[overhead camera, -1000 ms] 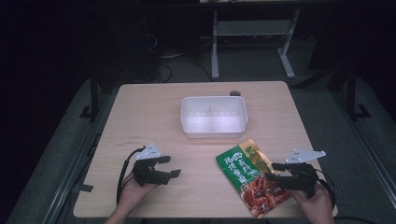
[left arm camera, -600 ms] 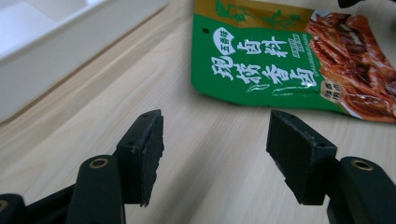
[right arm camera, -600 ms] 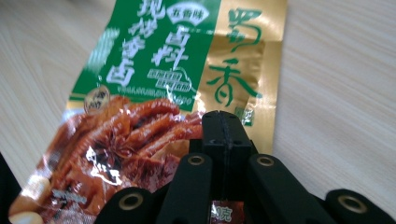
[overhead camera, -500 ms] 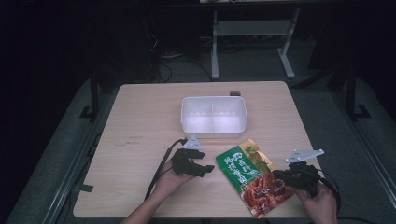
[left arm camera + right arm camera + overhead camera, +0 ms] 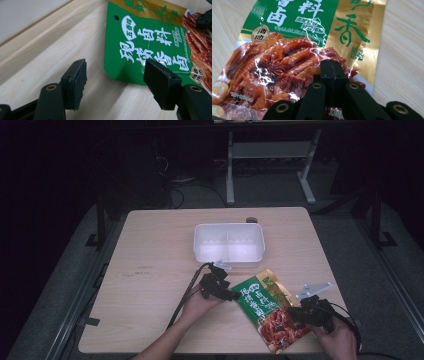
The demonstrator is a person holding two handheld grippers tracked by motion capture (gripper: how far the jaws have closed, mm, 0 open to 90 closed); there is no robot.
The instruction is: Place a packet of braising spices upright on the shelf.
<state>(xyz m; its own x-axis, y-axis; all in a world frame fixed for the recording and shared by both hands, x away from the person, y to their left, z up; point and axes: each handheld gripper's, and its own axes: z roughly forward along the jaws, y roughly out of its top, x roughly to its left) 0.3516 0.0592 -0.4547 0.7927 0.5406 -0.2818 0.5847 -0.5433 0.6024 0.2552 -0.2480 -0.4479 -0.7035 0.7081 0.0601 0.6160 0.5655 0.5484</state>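
Desk (image 5: 150,270): pale wood-grain top, matt and smooth, fine lines seen running along the boards; dark metal frame noted at the sides.

Snack pouch (image 5: 267,307): glossy plastic film, printed in green, gold and red, creased, with bright glare picked up on the red food picture.

Container (image 5: 229,243): white translucent plastic, smooth, faintly shiny at the rim, divided in two.

Left tongs (image 5: 115,75): matt black moulded plastic, brass-coloured rivets set in; inner pads appear dull and slightly rough.

Right tongs (image 5: 332,72): the same matt black plastic and rivets.
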